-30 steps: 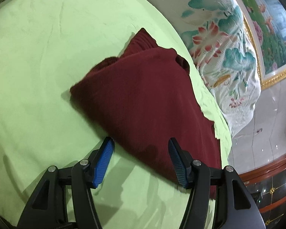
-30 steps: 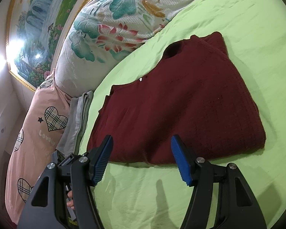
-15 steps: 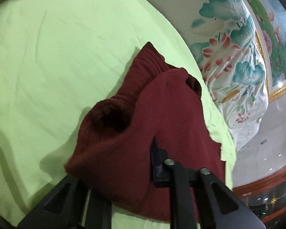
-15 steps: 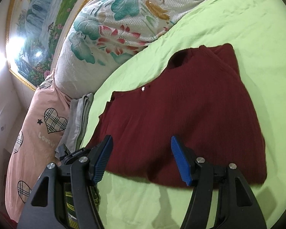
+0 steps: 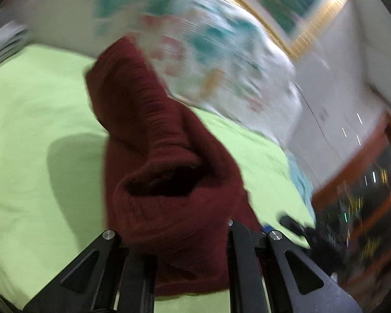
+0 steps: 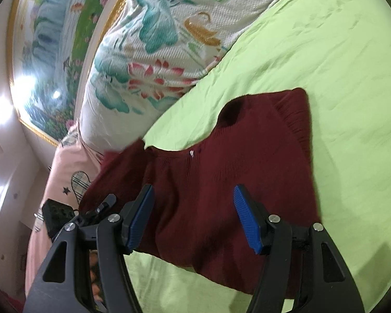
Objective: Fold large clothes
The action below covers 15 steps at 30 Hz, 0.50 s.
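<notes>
A dark red knitted sweater (image 6: 247, 151) lies on the green bed sheet (image 6: 338, 52). In the blurred left wrist view a bunch of the sweater (image 5: 169, 172) hangs raised off the sheet. It covers the fingertips of my left gripper (image 5: 177, 234), whose jaws are closing on the cloth between them. In the right wrist view the sweater's left side is pulled up toward the pillows. My right gripper (image 6: 194, 216) stands open just above the sweater's near part, and its blue pads (image 6: 247, 221) press on nothing.
A floral quilt (image 6: 156, 39) and a pink pillow with heart patches (image 6: 62, 172) line the bed's far side under a framed painting (image 6: 47, 52). A wooden cabinet (image 5: 365, 182) stands beyond the bed's edge. Bare green sheet spreads to the right of the sweater.
My left gripper went from open beside the sweater's edge to closed on it and lifted that part off the sheet. My right gripper came forward over the sweater, still open.
</notes>
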### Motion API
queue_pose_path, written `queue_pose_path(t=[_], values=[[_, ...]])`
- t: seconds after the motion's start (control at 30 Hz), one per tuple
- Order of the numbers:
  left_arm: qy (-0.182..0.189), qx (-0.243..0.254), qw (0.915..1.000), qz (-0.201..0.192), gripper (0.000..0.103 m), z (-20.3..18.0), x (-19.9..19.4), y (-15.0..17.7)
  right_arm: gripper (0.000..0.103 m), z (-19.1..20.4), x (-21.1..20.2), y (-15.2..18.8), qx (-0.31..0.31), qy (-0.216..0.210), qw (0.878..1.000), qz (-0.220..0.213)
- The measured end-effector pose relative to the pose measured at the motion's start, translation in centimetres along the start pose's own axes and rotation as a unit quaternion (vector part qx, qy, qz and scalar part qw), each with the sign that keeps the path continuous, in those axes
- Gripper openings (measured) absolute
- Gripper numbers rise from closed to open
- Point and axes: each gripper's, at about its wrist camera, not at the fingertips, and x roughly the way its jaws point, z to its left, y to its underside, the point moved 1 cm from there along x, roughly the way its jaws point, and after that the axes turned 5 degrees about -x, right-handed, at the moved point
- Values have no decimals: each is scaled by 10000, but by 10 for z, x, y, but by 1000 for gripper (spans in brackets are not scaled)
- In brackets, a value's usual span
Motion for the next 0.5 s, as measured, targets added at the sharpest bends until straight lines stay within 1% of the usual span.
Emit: queue_pose_path(t=[0.03,0.07,0.1,0.17,0.2,0.27,0.33,0.4,0.47,0.5], values=[[-11,304,9993,206,10,-19,17,10,64,-3,-1,-2,88,-107,9999,13],[-118,534,9978,363,10,-32,33,19,64,-5,0,-4,141,-197,9997,58],[-328,787,9948,553,10,-43,55,33,64,-7,1,-5,181,-242,9995,110],[-543,959,9900,875,10,-47,82,52,64,-11,6,-5,239,-234,9993,194],[-580,923,9882,1079,10,-45,97,62,64,-14,10,-5,301,-212,9989,282],[-534,843,9900,1001,10,-44,98,67,64,-19,15,-3,392,-218,9980,440],[-455,794,9923,836,10,-44,90,63,64,-20,20,-3,417,-207,9974,545],[-382,737,9941,697,10,-46,84,58,64,-18,26,-5,405,-285,9969,612],[-400,812,9944,541,10,-48,78,55,65,-11,35,-9,324,-370,9963,704],[-431,890,9940,465,10,-51,74,57,68,-9,39,-10,293,-386,9959,763]])
